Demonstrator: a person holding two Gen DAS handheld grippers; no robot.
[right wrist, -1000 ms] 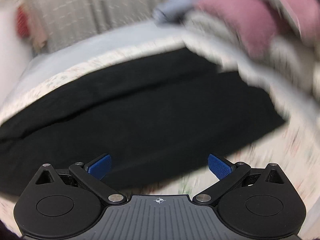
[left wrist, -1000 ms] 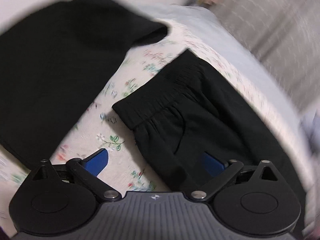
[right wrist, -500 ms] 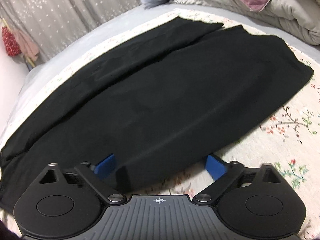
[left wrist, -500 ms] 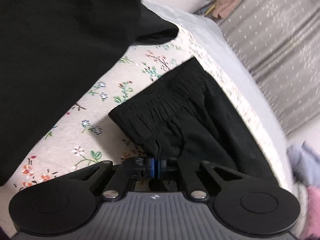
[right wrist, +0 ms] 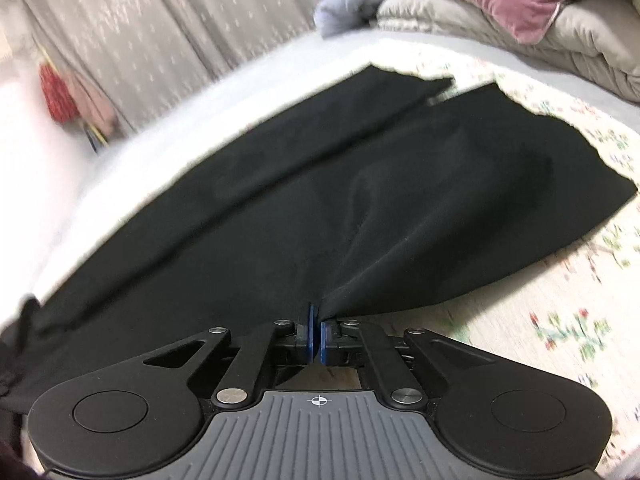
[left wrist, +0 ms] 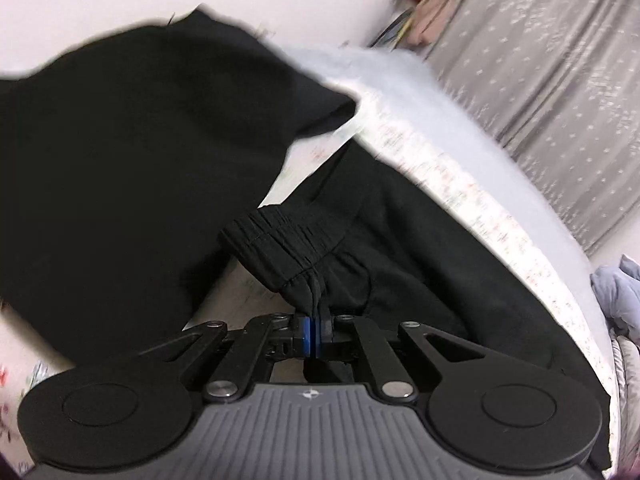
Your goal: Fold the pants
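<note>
Another black garment (left wrist: 132, 168) fills the left of my left wrist view, on the floral bedspread (left wrist: 476, 208). My left gripper (left wrist: 316, 338) has its blue pads pressed together on the black pants (left wrist: 420, 240), pinching the near corner of the gathered elastic waistband (left wrist: 288, 236); that corner is lifted and bunched. Grey curtain (left wrist: 540, 60) beyond the bed. My right gripper (right wrist: 316, 334) is pinched shut on the near edge of the pants, partway along the leg; cloth rises to the pads in a peak. Both legs lie side by side across the bedspread, hems toward the piled quilts (right wrist: 520, 12) at far right.
</note>
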